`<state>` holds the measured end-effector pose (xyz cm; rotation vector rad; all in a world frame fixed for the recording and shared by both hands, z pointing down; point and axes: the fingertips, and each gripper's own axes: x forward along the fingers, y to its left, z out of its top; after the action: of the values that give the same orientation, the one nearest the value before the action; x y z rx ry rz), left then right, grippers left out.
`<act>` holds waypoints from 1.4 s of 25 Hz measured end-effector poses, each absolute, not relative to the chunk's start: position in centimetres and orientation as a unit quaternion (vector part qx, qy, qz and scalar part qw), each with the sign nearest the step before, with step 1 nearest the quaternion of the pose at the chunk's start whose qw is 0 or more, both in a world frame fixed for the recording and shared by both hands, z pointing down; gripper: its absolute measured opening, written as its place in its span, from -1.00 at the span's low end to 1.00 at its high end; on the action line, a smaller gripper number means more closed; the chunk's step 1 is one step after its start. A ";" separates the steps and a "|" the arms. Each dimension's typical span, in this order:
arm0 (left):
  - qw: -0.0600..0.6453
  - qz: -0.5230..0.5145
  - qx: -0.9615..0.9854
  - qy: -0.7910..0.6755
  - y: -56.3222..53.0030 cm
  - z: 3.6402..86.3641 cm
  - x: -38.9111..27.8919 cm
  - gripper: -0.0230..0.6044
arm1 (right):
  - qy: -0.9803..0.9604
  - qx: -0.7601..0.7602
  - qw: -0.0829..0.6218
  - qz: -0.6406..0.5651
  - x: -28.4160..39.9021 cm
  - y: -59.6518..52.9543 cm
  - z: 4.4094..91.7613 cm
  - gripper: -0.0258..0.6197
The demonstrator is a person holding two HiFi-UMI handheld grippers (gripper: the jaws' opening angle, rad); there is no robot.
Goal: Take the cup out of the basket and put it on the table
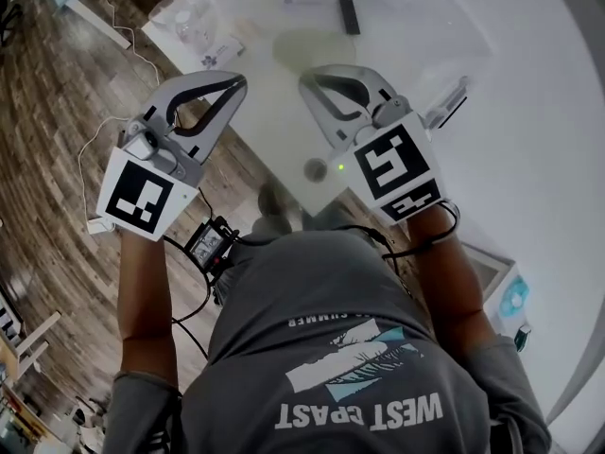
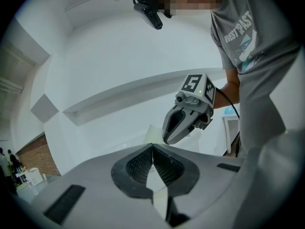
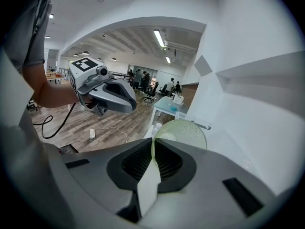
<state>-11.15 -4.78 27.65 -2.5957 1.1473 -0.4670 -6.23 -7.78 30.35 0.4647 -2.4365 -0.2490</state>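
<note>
One pale green, see-through cup [image 3: 183, 133] is at the tips of the right gripper [image 3: 153, 142]. Its thin wall goes between the two pads, which are almost closed and pinch it. In the head view the cup appears over the white table [image 1: 274, 130], but I cannot tell if its base touches the top or hangs above it. I cannot make out a basket in any view. The left gripper [image 2: 152, 145] has its tips pressed together with nothing between them. It hovers beside the right one, apart from the cup.

I judge that the step in hand is the putting down. A pinch on only a thin wall lets the cup swing, so the lowering should be slow. The base should lie flat on the table before the pads let go.

For room, the bare table under both grippers looks wide. Its near edge and corner run below the left gripper, so the landing place is better further in. A dark bar-shaped thing [image 1: 349, 14] lies near the cup on the far side. A washed-out clear thing [image 1: 189, 22] lies by the far left edge.
</note>
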 end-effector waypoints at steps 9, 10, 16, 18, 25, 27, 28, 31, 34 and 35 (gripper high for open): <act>0.120 -0.161 -0.887 0.416 -2.4 27.3 -13.4 -0.89 | -0.927 0.124 0.344 -0.088 -9.3 -4.0 32.3 -0.83; 0.117 -0.162 -0.886 0.418 -2.4 27.8 -13.7 -0.89 | -0.926 0.118 0.348 -0.085 -9.6 -3.9 33.2 -0.83; 0.097 -0.161 -0.882 0.433 -2.8 30.4 -15.1 -0.89 | -0.921 0.092 0.373 -0.067 -10.8 -4.3 38.7 -0.83; 0.092 -0.161 -0.880 0.437 -2.7 30.6 -15.4 -0.89 | -0.919 0.087 0.380 -0.061 -11.0 -4.2 39.8 -0.83; 0.073 -0.162 -0.876 0.449 -2.4 31.9 -16.2 -0.89 | -0.909 0.067 0.409 -0.046 -11.3 -4.3 44.4 -0.83; 0.069 -0.163 -0.875 0.451 -2.4 32.3 -16.4 -0.89 | -0.905 0.063 0.419 -0.039 -11.4 -4.5 45.9 -0.83; 0.066 -0.164 -0.875 0.452 -2.3 32.6 -16.5 -0.89 | -0.903 0.062 0.424 -0.035 -11.4 -4.5 46.7 -0.83; 0.059 -0.164 -0.873 0.455 -2.2 33.2 -16.7 -0.89 | -0.895 0.057 0.442 -0.025 -11.1 -4.7 49.1 -0.83; 0.055 -0.166 -0.872 0.457 -2.0 33.7 -16.6 -0.90 | -0.888 0.051 0.457 -0.016 -10.8 -4.8 51.1 -0.83; 0.053 -0.166 -0.872 0.458 -1.9 33.8 -16.6 -0.89 | -0.886 0.049 0.461 -0.014 -10.6 -4.8 51.6 -0.83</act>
<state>-16.62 -1.94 33.83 -2.6498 1.3915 -0.5044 -10.64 -4.80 51.60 0.1213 -2.1789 -0.0348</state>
